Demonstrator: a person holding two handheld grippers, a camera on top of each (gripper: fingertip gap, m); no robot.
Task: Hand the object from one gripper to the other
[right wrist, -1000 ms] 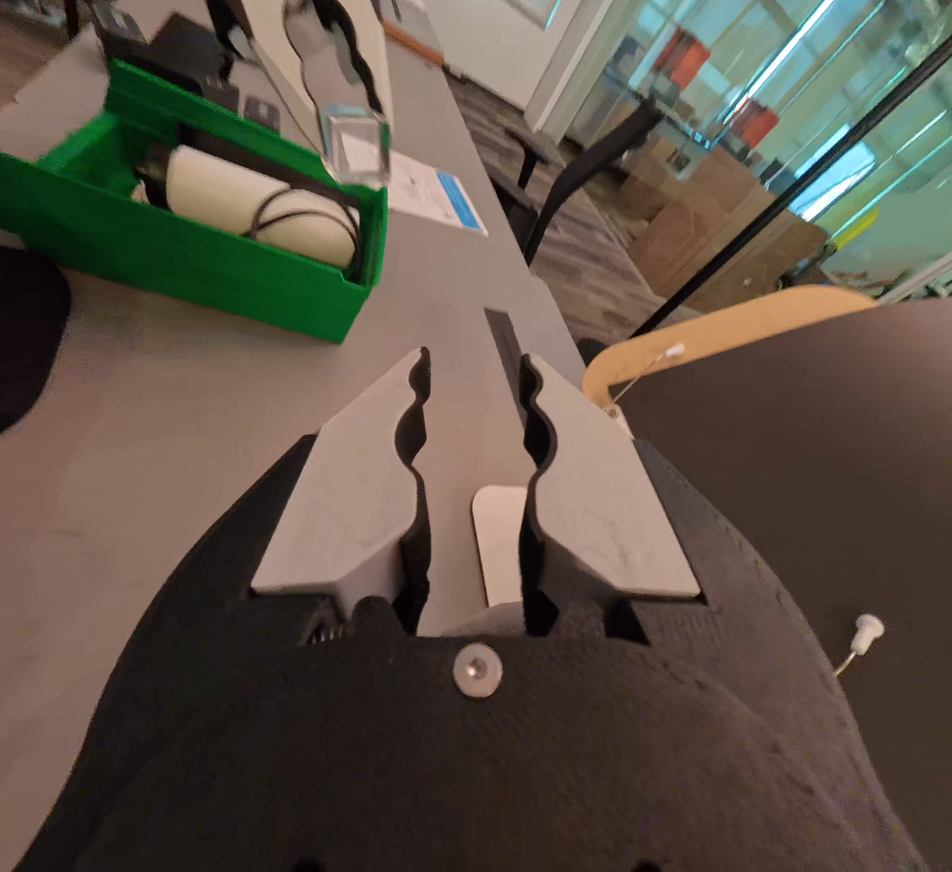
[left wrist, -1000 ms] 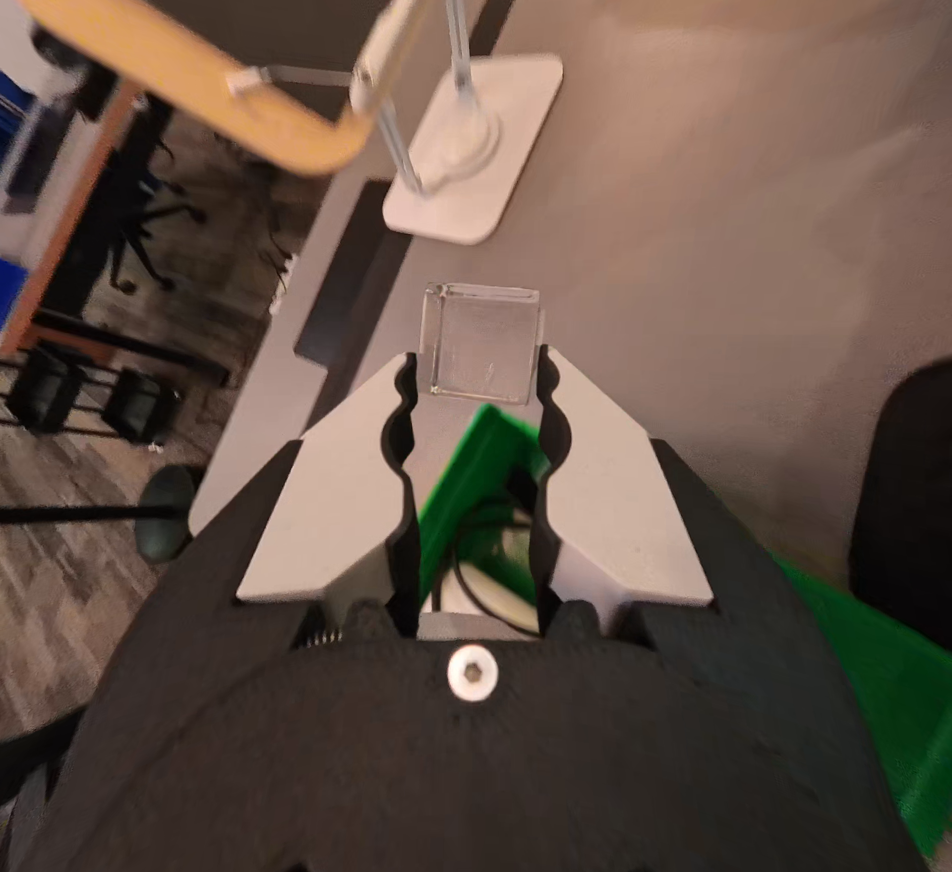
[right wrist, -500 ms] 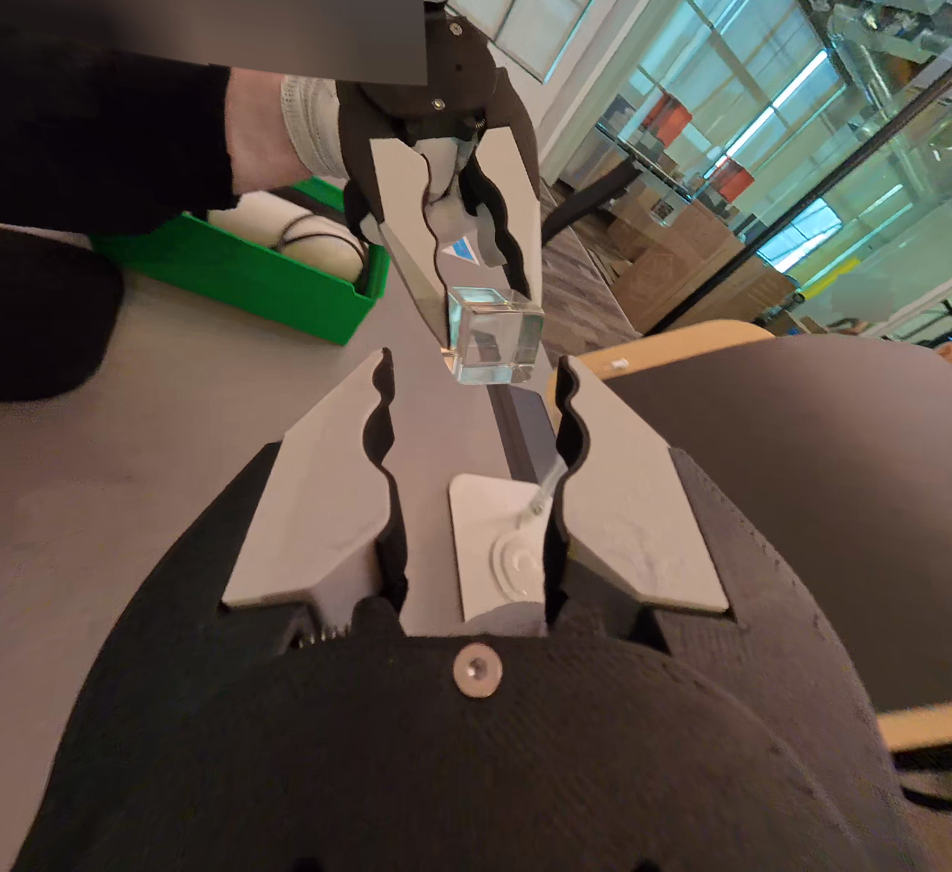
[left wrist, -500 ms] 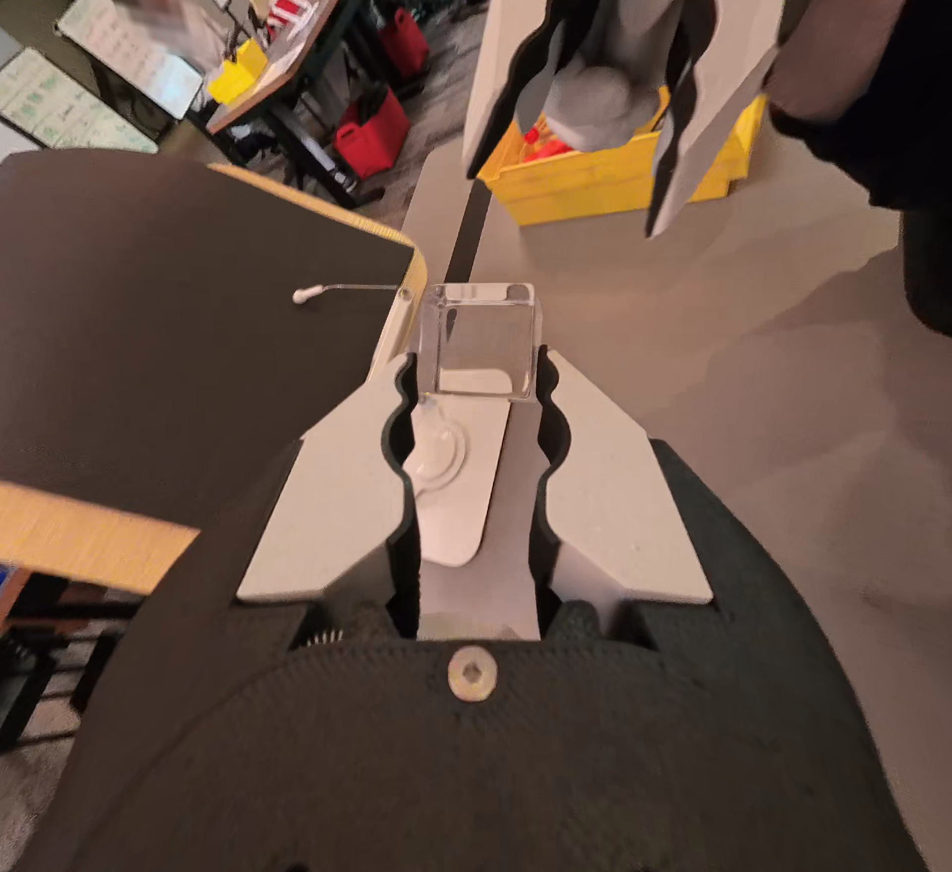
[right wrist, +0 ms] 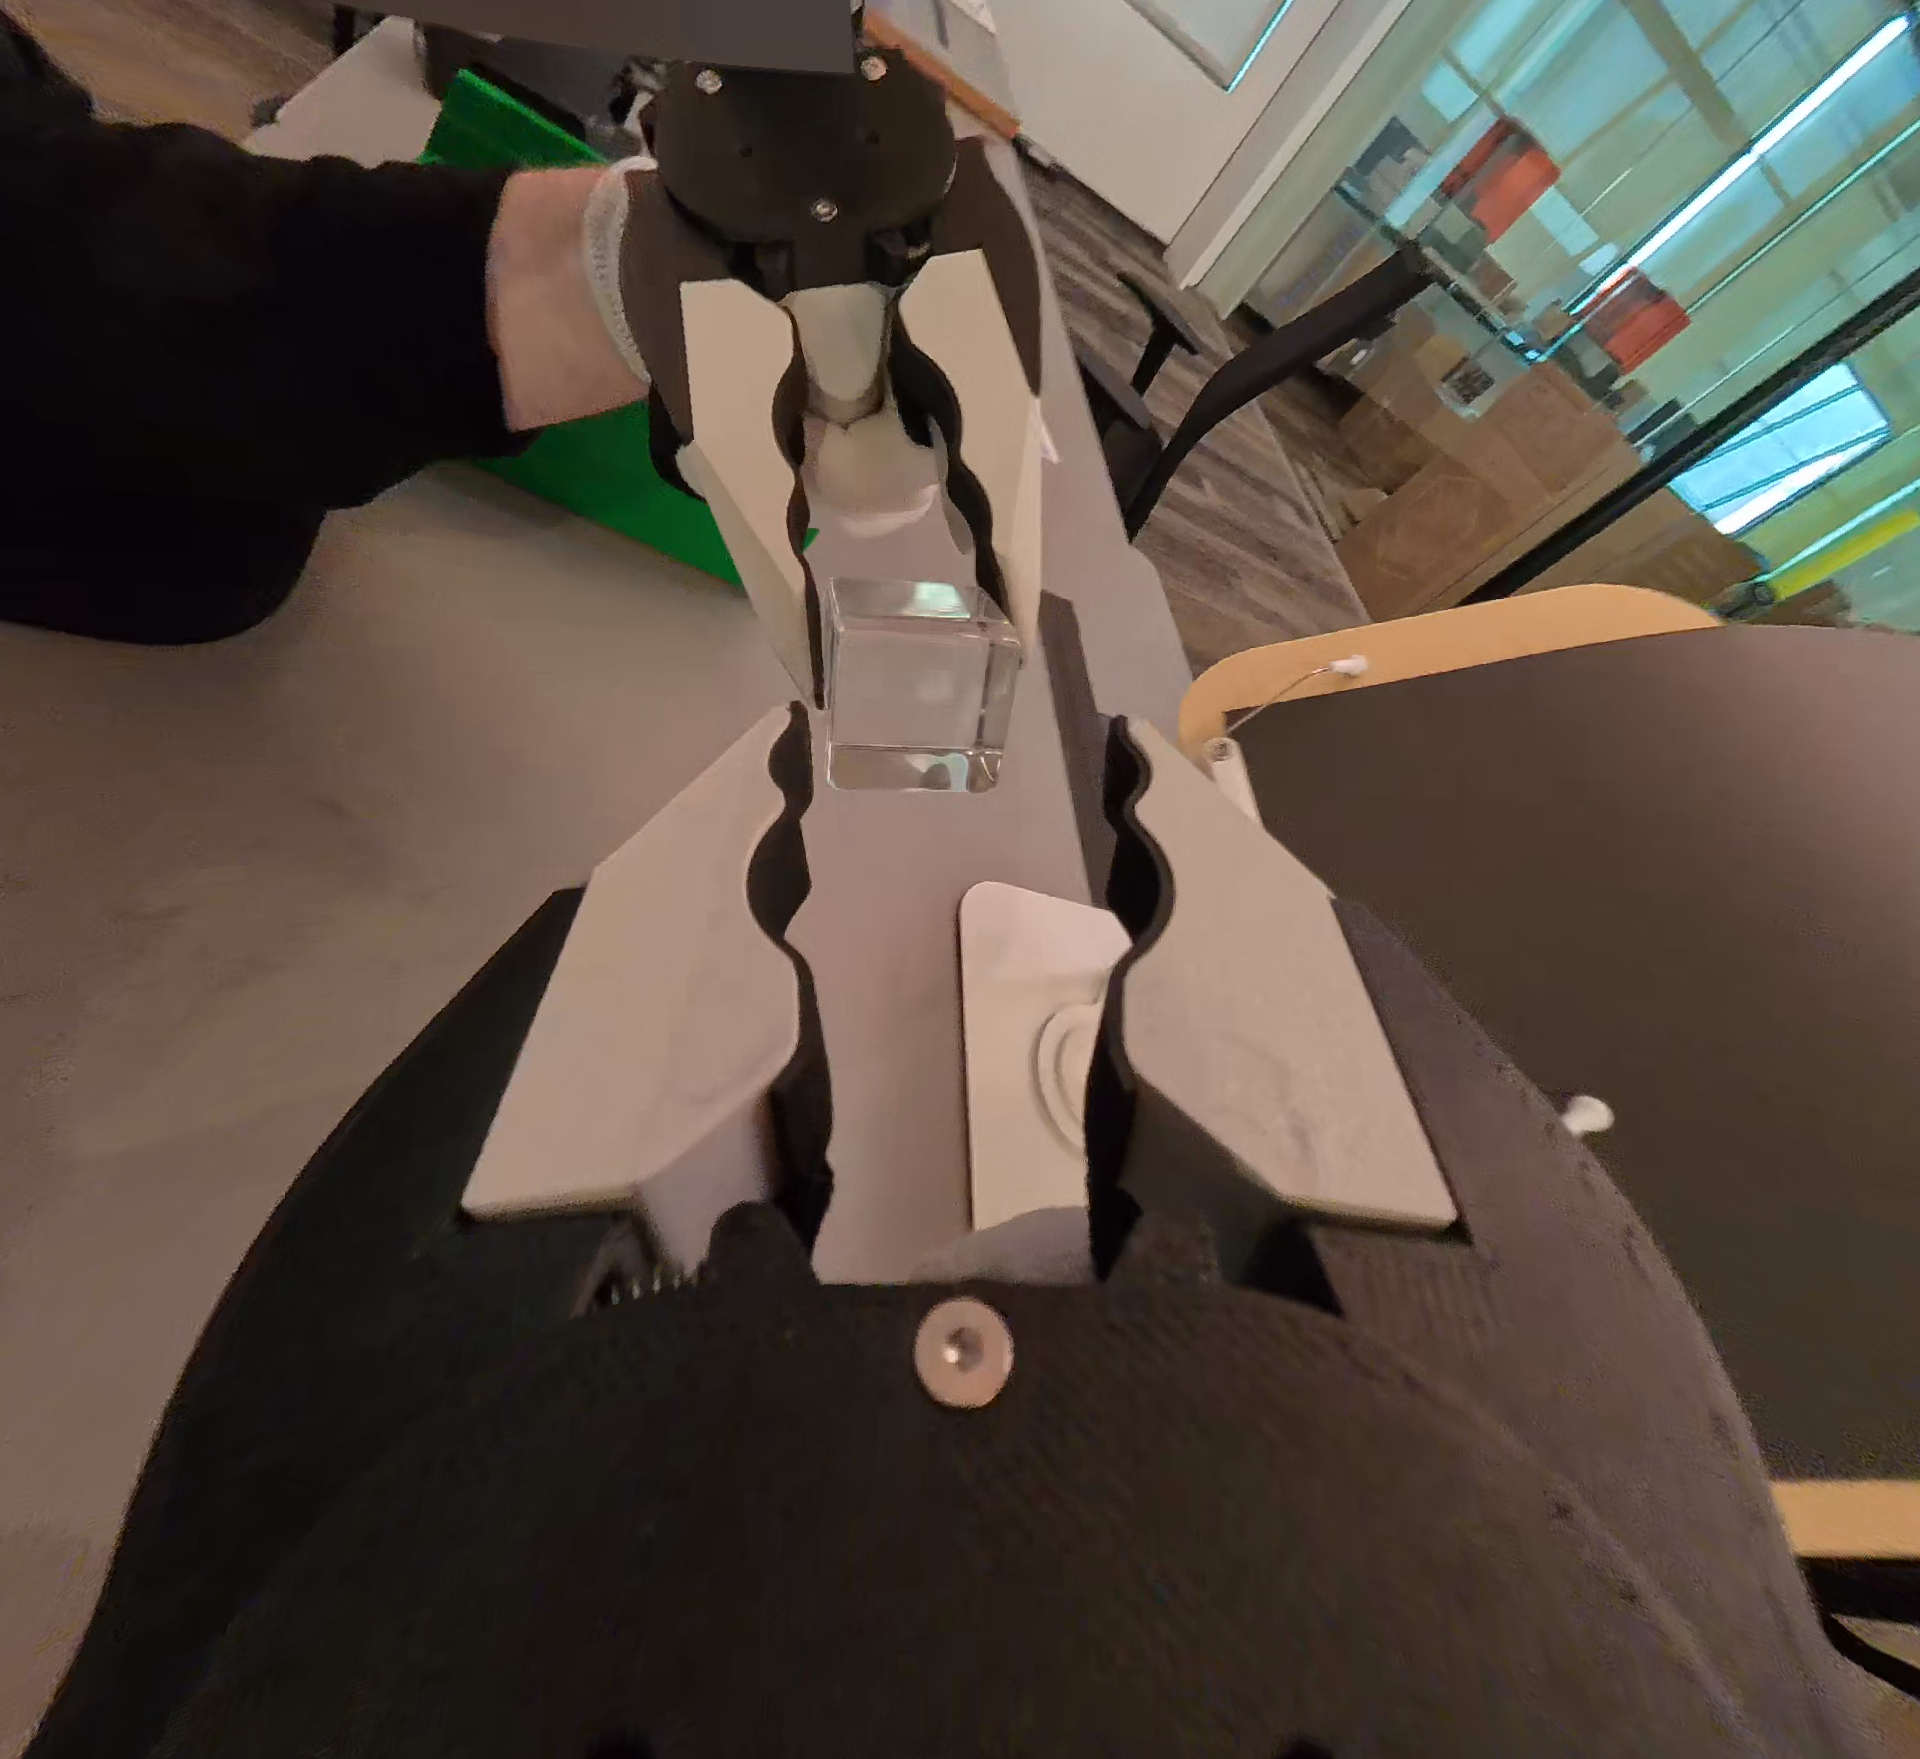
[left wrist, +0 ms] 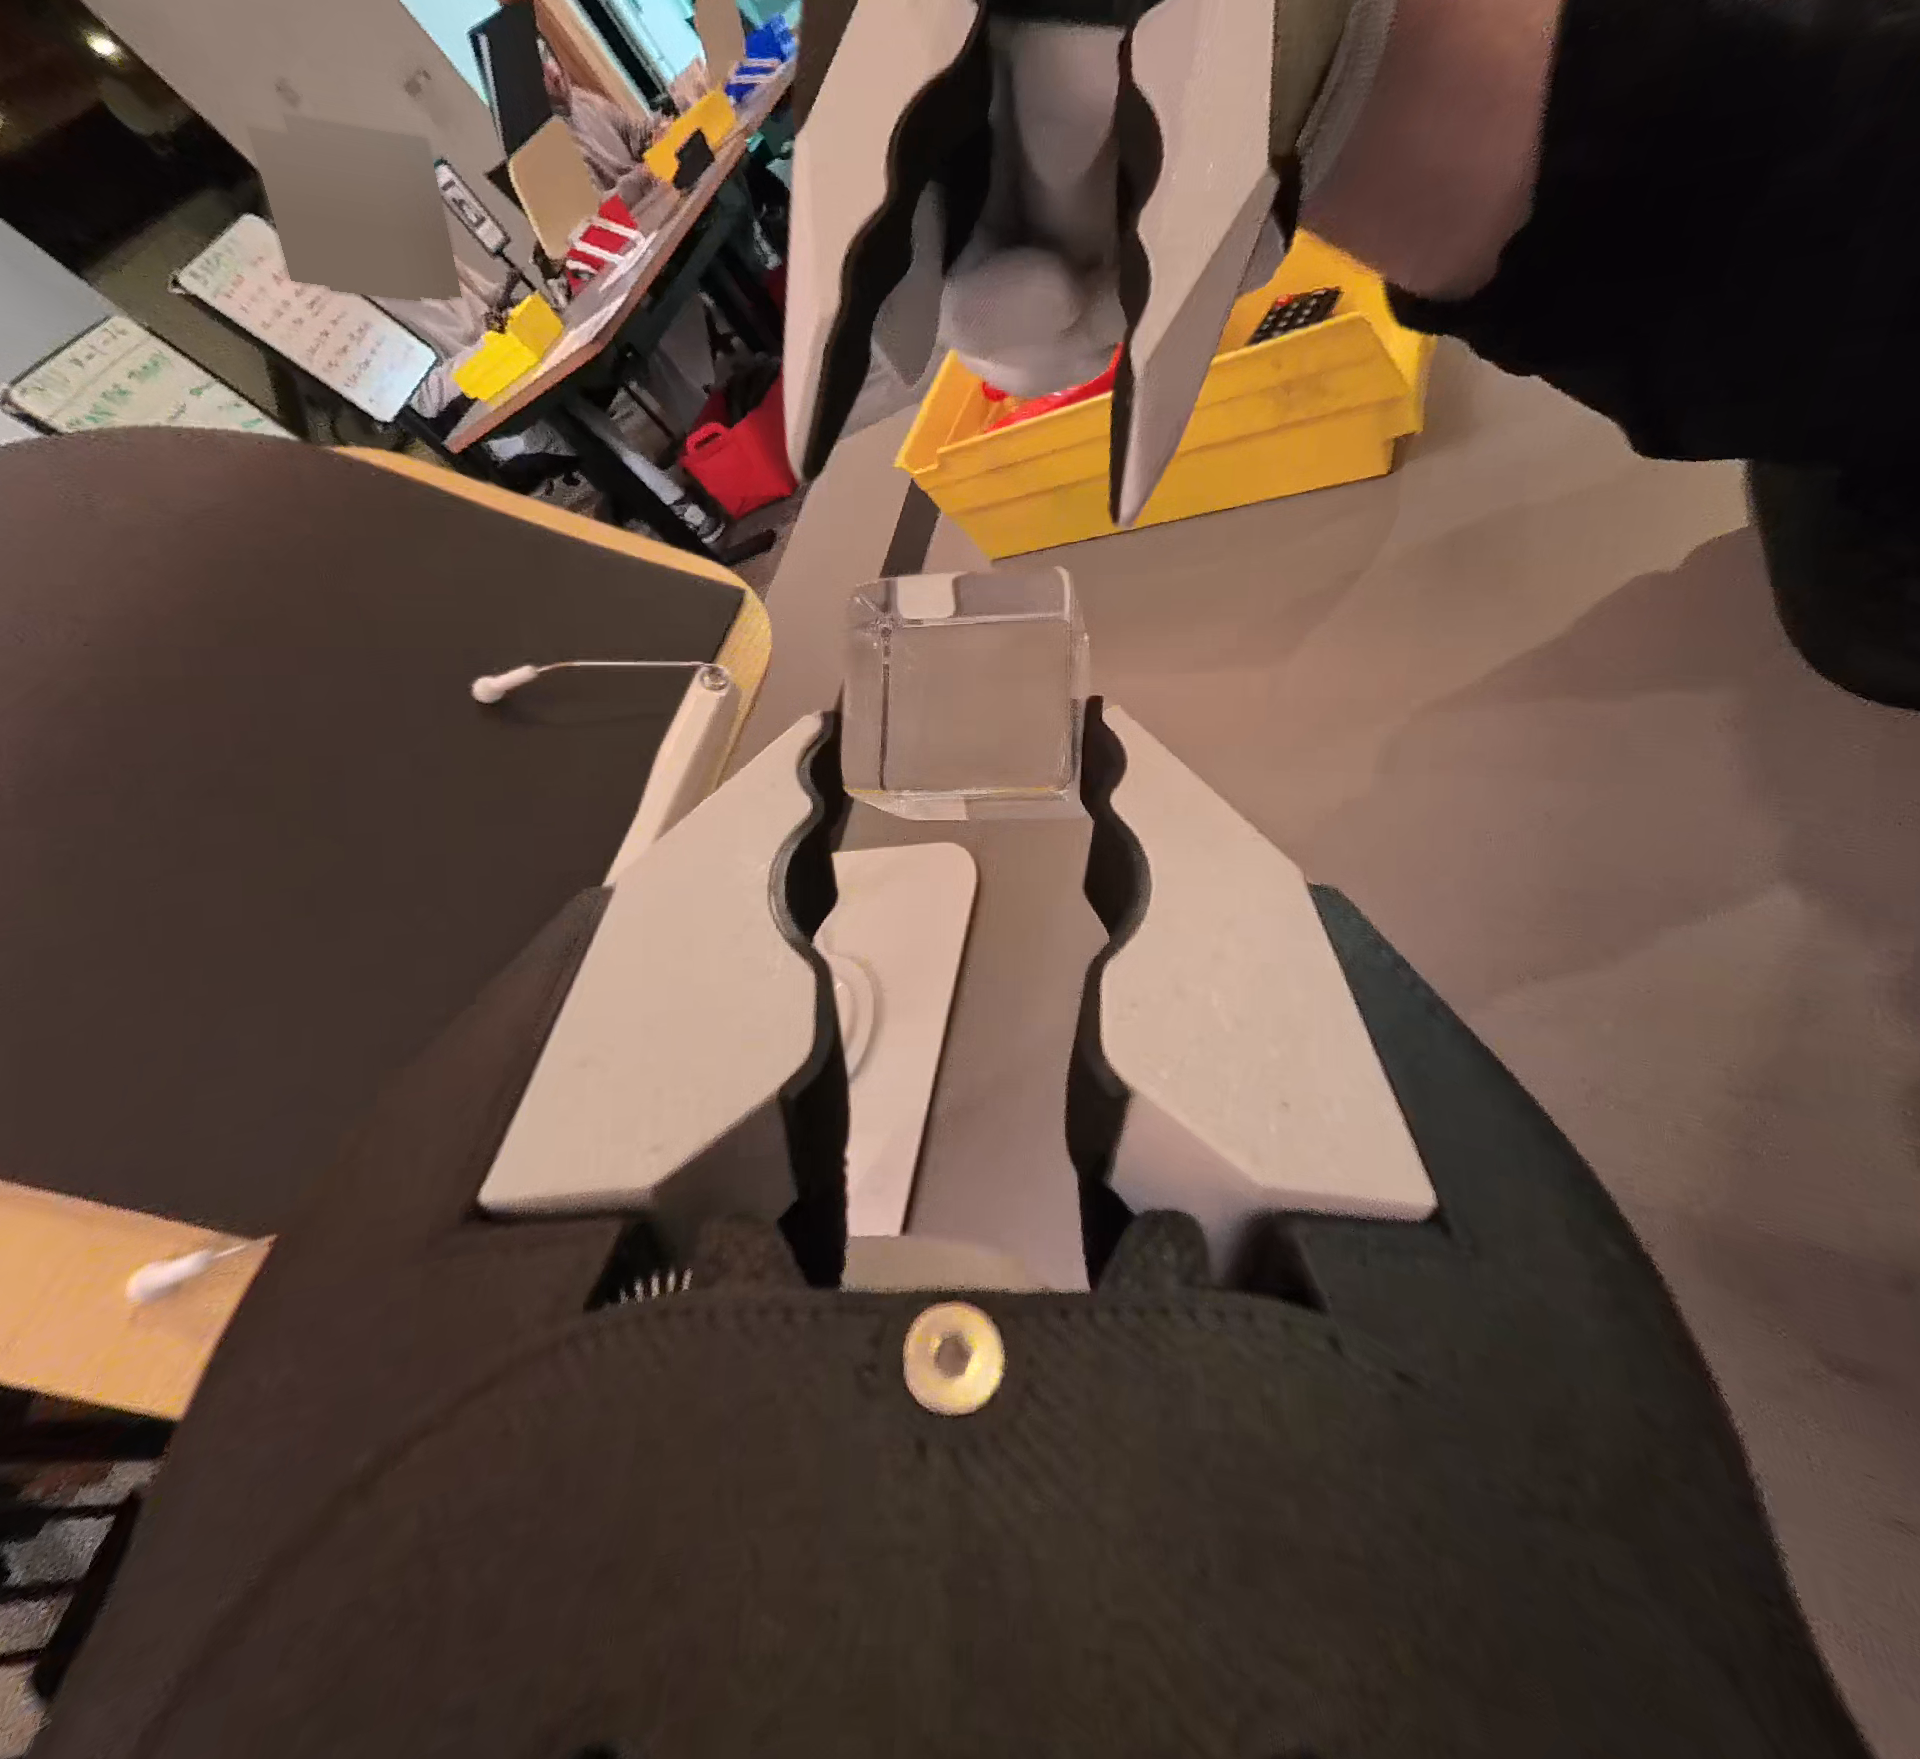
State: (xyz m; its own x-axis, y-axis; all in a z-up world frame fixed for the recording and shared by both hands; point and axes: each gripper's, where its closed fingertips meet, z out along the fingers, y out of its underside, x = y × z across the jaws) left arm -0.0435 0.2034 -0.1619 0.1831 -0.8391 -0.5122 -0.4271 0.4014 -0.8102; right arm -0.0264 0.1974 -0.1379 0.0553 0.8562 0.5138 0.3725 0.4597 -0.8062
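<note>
A clear cube (left wrist: 961, 691) is pinched between the fingertips of my left gripper (left wrist: 961, 733), and both pads press on its sides. It is held above the grey table (left wrist: 1455, 774). My right gripper (right wrist: 956, 727) is open and faces the left one. In the right wrist view the cube (right wrist: 914, 701) sits just ahead of its tips, nearer the left finger, with a gap to the right finger. The left gripper (right wrist: 914, 660) shows there gripping the cube from behind. In the left wrist view the right gripper (left wrist: 966, 483) hangs open a short way beyond the cube, not touching it.
A yellow bin (left wrist: 1195, 431) stands on the table behind the right gripper. A green bin (right wrist: 613, 483) stands behind the left one. A black board with a wooden edge (left wrist: 312, 774) and a white stand base (right wrist: 1029, 1034) lie beside and below the grippers. My two grippers' fingertips are within a few centimetres of each other.
Both grippers swung round to face each other and closed the distance. The right jaws opened wider than a second ago. The cube stayed in the left grasp.
</note>
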